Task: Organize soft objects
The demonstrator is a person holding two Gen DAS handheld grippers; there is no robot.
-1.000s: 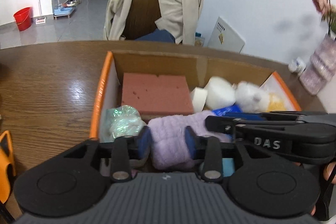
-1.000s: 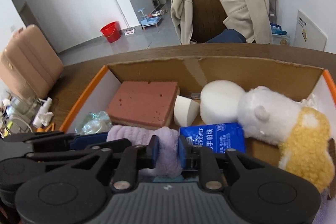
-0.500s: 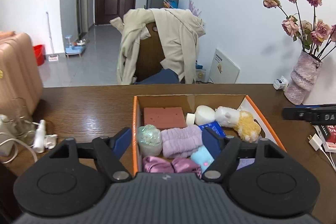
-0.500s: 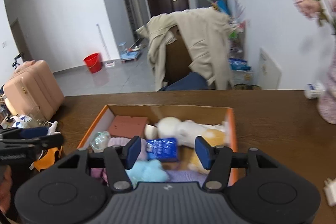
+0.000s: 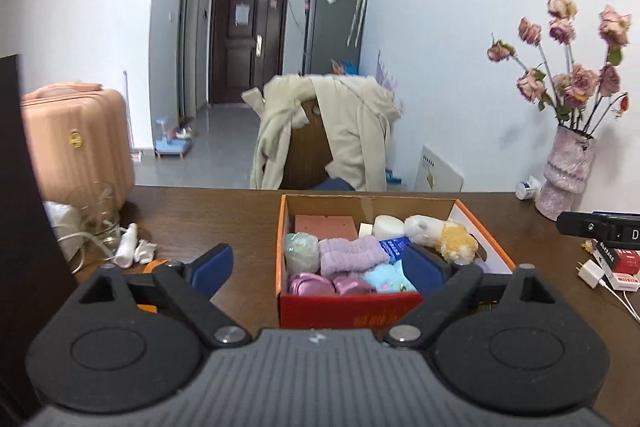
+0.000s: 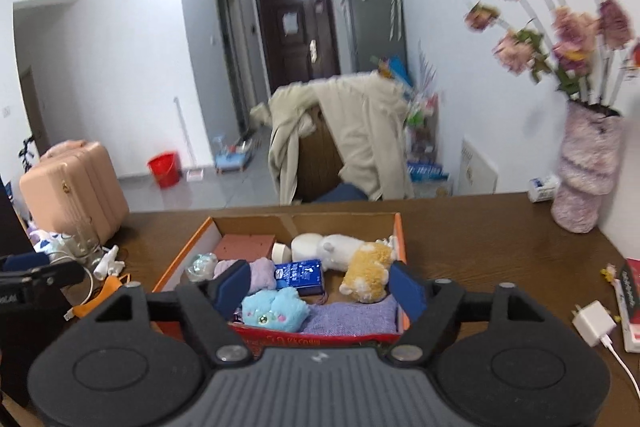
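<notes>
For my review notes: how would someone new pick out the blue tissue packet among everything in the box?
Find the orange-rimmed cardboard box on the brown table. Near its middle, the blue tissue packet lies flat between the lilac towel roll and the white-and-yellow plush. It alone is glossy, flat and printed; its neighbours are fuzzy.

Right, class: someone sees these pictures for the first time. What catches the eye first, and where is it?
First the orange-rimmed box in the middle of the brown table, packed with soft things: a lilac towel, a blue plush and a white-and-yellow toy. Then the dried roses in a vase at the right, and the coat draped over a chair behind.
</notes>
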